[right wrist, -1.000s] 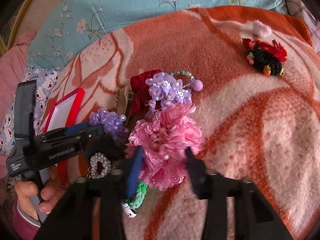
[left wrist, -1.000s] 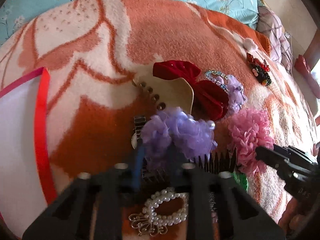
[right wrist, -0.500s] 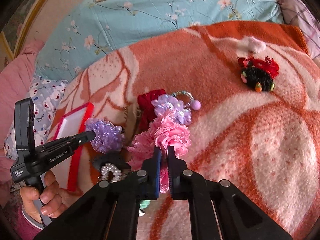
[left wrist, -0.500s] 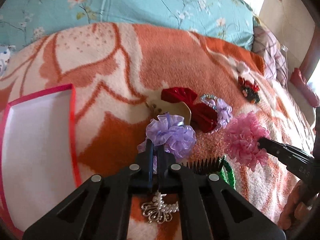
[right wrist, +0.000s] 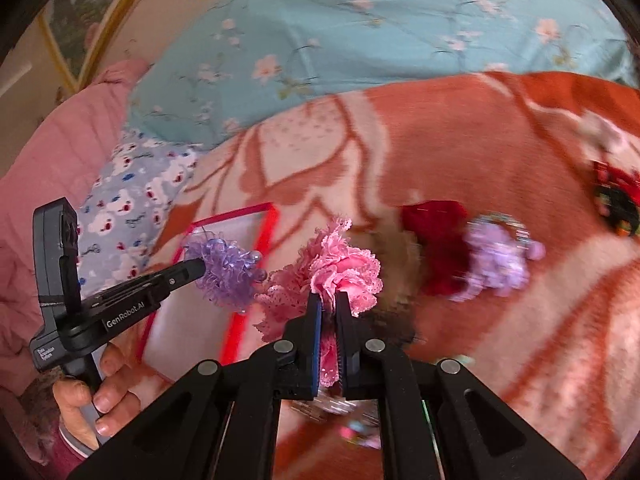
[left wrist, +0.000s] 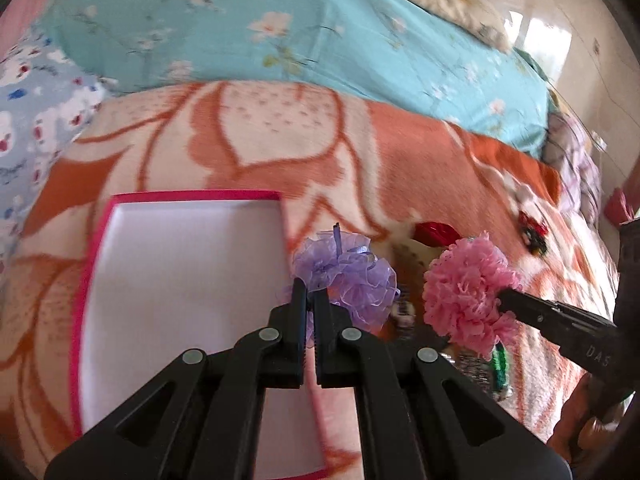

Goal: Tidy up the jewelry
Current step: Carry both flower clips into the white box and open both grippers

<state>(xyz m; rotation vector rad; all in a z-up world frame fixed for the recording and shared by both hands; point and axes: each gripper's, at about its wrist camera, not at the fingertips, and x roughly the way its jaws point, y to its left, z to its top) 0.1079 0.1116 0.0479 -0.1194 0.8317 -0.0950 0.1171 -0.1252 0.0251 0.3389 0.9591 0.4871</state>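
left wrist: my left claw [left wrist: 310, 300] clamps the purple flower [left wrist: 348, 276], lifted just beside the red-rimmed box [left wrist: 94, 280] | right wrist: my right claw [right wrist: 329, 312] pinches the pink flower [right wrist: 340, 268] above the blanket [right wrist: 500, 152] | step: carrying both to the box | next: lower over the white floor, release
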